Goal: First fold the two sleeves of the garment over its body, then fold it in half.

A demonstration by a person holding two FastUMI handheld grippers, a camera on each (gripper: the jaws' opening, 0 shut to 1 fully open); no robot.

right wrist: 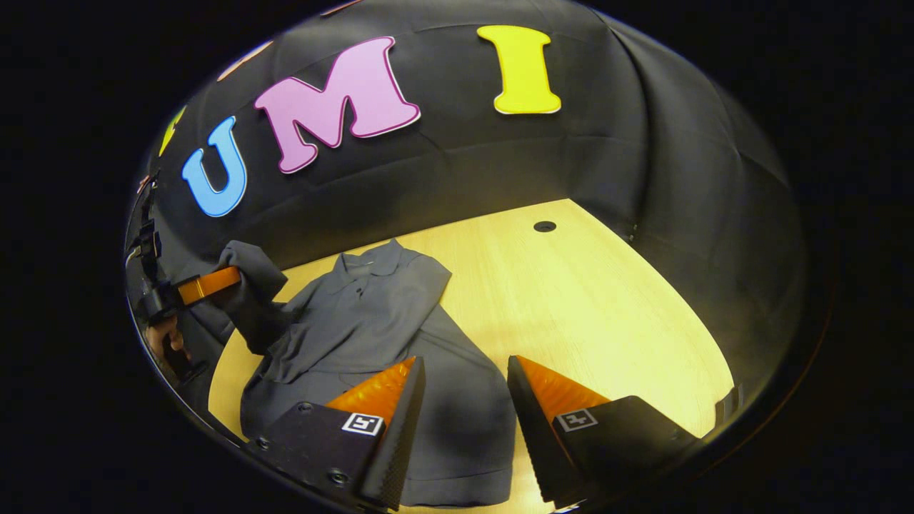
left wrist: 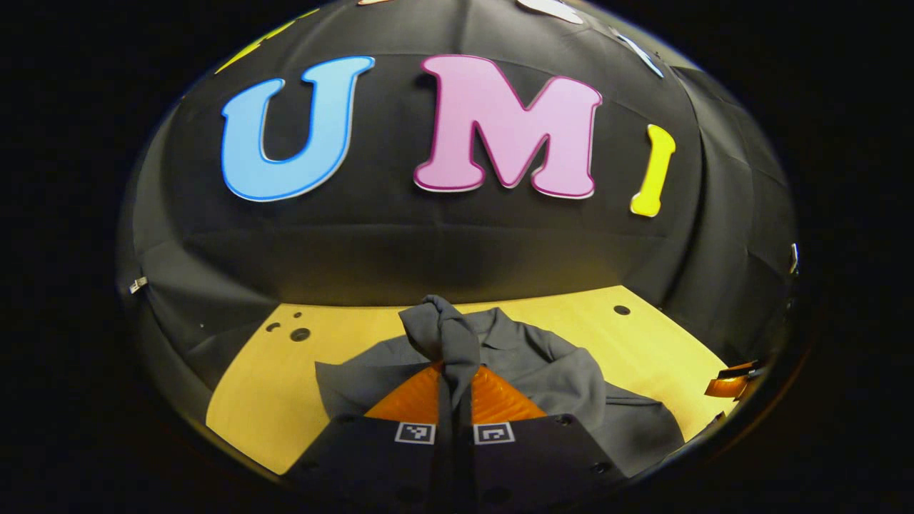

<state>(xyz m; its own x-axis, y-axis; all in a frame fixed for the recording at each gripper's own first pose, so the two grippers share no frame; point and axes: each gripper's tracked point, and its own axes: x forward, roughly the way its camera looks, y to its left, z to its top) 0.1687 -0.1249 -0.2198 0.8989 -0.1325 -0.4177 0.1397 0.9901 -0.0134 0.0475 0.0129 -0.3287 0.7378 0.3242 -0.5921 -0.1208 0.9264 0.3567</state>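
Observation:
A grey collared shirt lies on the light wooden table, collar toward the back wall. In the left gripper view my left gripper is shut on one sleeve, which bunches up above the fingertips, lifted off the shirt body. The right gripper view has that gripper at the far left, holding the raised sleeve. My right gripper is open above the shirt's lower part, nothing between its fingers. The other sleeve appears folded in over the body.
Black cloth walls close the table at the back and sides. Small round holes mark the tabletop near the back. A hand holds the left gripper. Bare wood lies to the right of the shirt. The right gripper sits at the far right edge.

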